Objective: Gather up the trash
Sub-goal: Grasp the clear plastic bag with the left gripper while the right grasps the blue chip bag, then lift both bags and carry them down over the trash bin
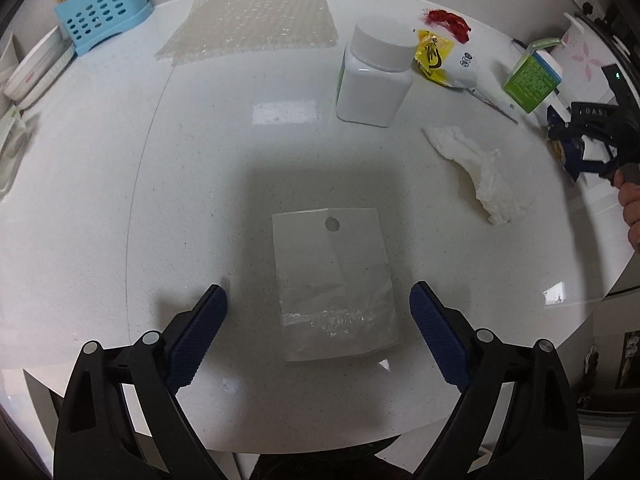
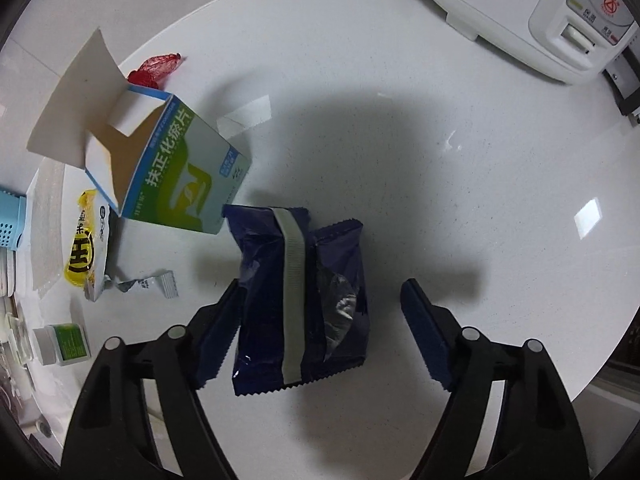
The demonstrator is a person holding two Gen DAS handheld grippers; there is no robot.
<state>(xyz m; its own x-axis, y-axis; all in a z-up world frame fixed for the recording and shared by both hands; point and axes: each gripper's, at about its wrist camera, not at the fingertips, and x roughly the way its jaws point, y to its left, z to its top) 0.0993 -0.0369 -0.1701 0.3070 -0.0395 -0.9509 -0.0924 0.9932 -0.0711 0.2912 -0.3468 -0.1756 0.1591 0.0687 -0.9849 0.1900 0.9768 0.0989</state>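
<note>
Trash lies scattered on a round white table; a clear bag lies flat between the spread jaws of the left gripper, neither pad touching it. A dark blue wrapper, crumpled with a pale strip down it, sits between the jaws of the right gripper; the left pad is at or against its edge, the right pad stands clear, so the jaws are apart and not clamped. Just beyond the wrapper stands an open green and white carton; behind it a red wrapper, to its left a yellow packet. From the left wrist, a crumpled tissue lies right of the bag; a white bottle stands further off; bubble wrap and a blue rack sit at the far edge.
</note>
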